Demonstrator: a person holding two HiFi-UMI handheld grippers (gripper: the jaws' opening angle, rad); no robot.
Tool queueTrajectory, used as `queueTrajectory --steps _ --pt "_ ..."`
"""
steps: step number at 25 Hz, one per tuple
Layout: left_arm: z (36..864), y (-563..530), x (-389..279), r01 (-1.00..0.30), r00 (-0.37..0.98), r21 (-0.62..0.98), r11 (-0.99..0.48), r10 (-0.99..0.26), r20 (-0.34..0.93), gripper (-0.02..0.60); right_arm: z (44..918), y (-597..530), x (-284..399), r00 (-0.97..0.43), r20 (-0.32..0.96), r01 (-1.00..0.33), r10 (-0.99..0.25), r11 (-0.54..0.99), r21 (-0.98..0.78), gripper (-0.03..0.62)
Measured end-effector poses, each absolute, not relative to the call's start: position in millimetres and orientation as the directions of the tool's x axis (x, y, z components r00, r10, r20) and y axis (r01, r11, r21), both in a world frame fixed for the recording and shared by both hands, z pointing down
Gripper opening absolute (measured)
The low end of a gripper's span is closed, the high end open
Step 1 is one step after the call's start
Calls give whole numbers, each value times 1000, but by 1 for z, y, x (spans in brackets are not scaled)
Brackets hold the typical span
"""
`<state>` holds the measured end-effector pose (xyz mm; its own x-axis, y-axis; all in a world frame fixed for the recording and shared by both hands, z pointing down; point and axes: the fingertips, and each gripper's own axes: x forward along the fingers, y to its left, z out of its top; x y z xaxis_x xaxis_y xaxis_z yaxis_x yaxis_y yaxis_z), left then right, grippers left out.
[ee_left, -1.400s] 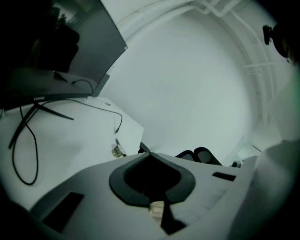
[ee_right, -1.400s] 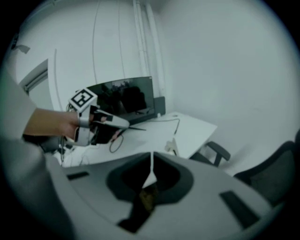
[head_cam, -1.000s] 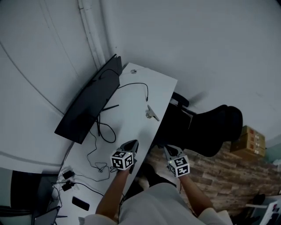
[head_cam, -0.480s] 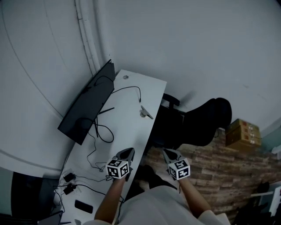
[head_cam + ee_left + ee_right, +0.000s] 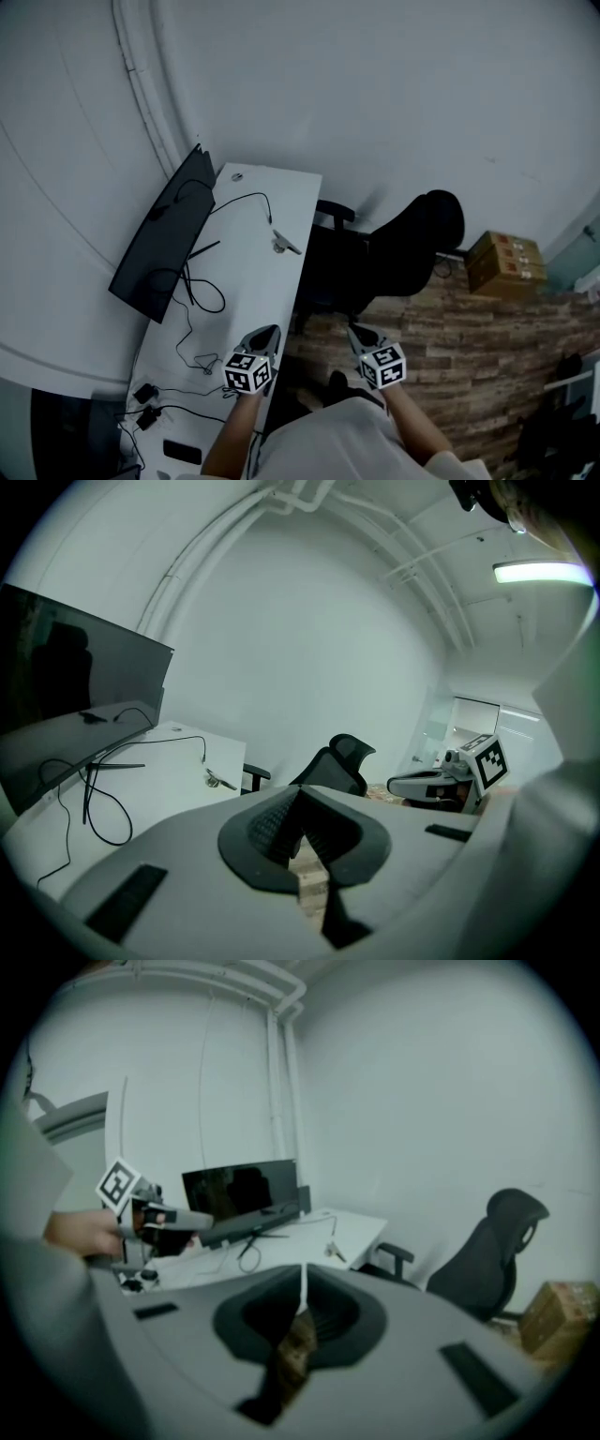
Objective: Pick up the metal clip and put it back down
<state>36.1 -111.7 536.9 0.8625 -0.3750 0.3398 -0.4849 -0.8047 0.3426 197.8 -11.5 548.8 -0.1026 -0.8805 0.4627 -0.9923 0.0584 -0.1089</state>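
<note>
White desk (image 5: 246, 292) with metal clip (image 5: 284, 246), brick-pattern floor (image 5: 478, 342), left gripper (image 5: 269, 331) and right gripper (image 5: 356, 329) closed, empty.

The metal clip (image 5: 281, 245) is small and silvery-grey, with a bunched body and a thin arm sticking out toward the right. It lies flat on the white desk (image 5: 251, 286), in the far half of the top and close to its right edge. It rests by itself on bare surface, just on the near side of the loose end of a black cable (image 5: 269, 217); its finer shape is too small to tell.
</note>
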Motion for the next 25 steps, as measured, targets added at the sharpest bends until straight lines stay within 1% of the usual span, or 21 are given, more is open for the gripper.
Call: queueTrajectory --steps 7,15,25 --pt "518 -93 57 -508 849 278 -816 -419 321 32 531 1 233 -115 426 -992 -897 83 -92 37" --pt "484 -73 80 -558 817 182 -809 -498 290 32 500 8 276 -169 371 -985 -913 147 -89 37" --pt "470 -74 83 -617 780 179 -766 -567 266 32 486 5 296 -215 337 -976 -917 194 -95 35"
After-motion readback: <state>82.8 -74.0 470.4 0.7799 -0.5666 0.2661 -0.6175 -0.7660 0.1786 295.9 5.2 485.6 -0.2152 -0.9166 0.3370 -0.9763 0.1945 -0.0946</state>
